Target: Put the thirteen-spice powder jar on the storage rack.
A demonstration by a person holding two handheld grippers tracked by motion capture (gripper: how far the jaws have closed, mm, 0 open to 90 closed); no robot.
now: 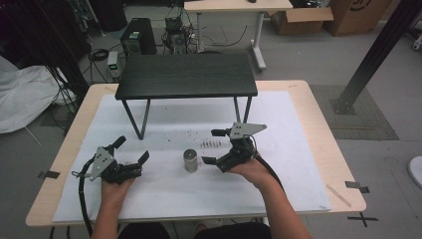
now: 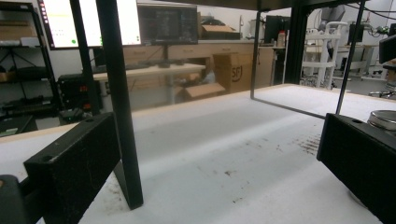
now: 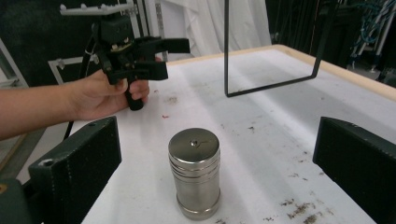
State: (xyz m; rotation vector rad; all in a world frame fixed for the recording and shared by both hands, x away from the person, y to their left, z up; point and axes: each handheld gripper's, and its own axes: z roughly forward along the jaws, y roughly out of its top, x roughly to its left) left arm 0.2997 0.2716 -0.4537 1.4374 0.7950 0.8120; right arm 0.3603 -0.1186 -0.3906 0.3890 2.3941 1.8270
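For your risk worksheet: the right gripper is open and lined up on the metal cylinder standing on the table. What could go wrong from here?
1. The metal cylinder is tall, narrow and upright; a jaw of the right gripper nudging it off-centre could tip it.
2. Its polished sides look slippery, so a light grip might slip.
3. The small black table stands close behind; lifting high could knock it.

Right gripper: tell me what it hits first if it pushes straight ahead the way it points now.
The metal cylinder. It stands upright on the white mat, centred between the open jaws of the right gripper and just ahead of them. Exact depth is hard to judge, but nothing lies between them.
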